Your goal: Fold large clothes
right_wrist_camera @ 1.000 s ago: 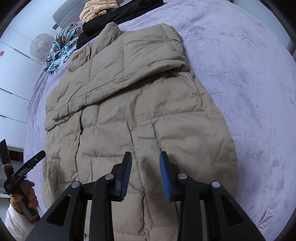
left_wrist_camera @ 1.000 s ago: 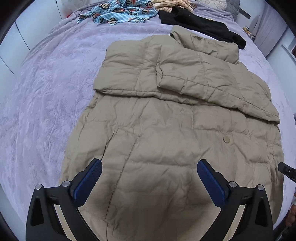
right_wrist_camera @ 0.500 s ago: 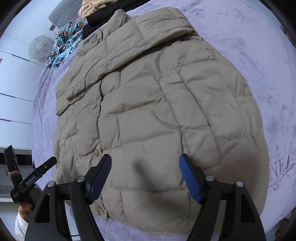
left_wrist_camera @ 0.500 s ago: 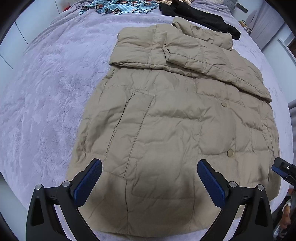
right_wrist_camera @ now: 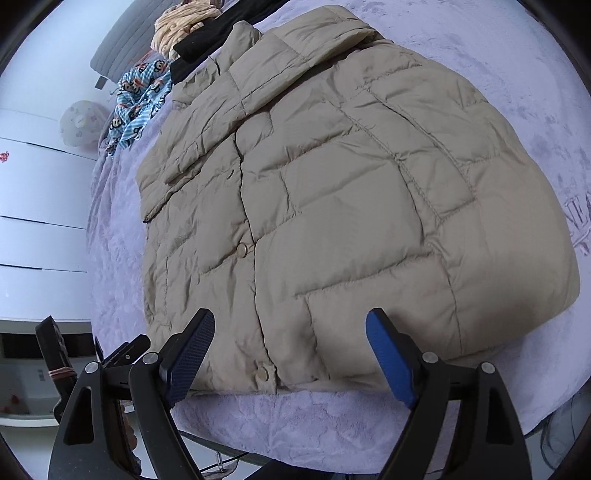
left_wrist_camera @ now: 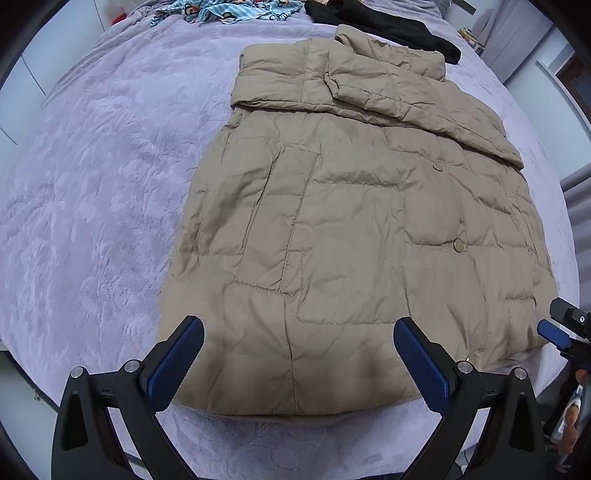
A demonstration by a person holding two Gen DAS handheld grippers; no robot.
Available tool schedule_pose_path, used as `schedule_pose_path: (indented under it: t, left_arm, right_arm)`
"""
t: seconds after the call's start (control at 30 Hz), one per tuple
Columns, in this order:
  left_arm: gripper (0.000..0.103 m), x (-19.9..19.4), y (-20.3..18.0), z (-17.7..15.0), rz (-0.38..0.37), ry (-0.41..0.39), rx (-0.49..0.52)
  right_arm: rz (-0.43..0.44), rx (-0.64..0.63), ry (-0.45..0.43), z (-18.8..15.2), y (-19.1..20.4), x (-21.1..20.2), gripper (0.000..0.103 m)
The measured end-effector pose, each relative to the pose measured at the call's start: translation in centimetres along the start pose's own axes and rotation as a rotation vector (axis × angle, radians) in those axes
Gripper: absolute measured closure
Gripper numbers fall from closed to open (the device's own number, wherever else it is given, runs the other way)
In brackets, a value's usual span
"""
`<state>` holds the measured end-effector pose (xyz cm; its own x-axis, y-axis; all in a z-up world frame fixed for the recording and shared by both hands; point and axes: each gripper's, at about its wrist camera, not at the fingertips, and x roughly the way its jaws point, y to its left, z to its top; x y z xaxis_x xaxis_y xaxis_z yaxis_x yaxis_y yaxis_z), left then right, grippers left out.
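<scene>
A beige quilted puffer jacket (left_wrist_camera: 351,229) lies flat, front up, on the lilac bed cover, collar at the far end and both sleeves folded across the chest. It also shows in the right wrist view (right_wrist_camera: 332,206). My left gripper (left_wrist_camera: 299,362) is open and empty, held over the jacket's near hem towards its left corner. My right gripper (right_wrist_camera: 291,354) is open and empty, just over the near hem by the bottom snap button (right_wrist_camera: 263,373). The right gripper's tip (left_wrist_camera: 554,330) shows at the right edge of the left wrist view.
The lilac bed cover (left_wrist_camera: 92,184) stretches wide to the left of the jacket. A blue patterned garment (left_wrist_camera: 229,9), a black garment (left_wrist_camera: 399,22) and a tan one (right_wrist_camera: 181,26) lie at the head of the bed. White drawers (right_wrist_camera: 33,206) stand beside the bed.
Both grippers have pulled back towards the foot of the bed, so the jacket's near hem has come into view. The right gripper's jaws have opened wide from a narrow gap.
</scene>
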<state>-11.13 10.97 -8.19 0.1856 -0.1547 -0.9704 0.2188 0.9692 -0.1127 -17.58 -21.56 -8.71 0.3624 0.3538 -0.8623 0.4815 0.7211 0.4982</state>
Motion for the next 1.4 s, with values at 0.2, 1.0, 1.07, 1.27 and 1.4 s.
schedule_pose_path:
  t: [0.2,1.0,1.07,1.27,1.4]
  left_arm:
    - [0.0,-0.8,0.1,-1.2,-0.001,-0.001,-0.016]
    - [0.0,-0.3,-0.6,-6.5,-0.009,0.063,-0.177]
    - [0.0,-0.5,0.3,-7.3,-0.079,0.047,-0.203]
    - [0.0,0.6,5.7,-9.7,-0.221,0.062,-0.418]
    - [0.0,2.5,7.2,-10.3,-0.254,0.085,-0.467]
  right_arm:
    - [0.018,0.021,-0.029,-1.6,0.1,-1.1,0.017]
    - [0.061,0.369,0.111,-1.9,-12.9,-1.9,0.017]
    - [0.073,0.411,0.113,-2.3,-13.7,-1.7,0.017]
    - [0.111,0.457,0.083,-3.0,-14.8,-2.4,0.017]
    - [0.14,0.496,0.067,-3.3,-15.6,-2.4,0.017]
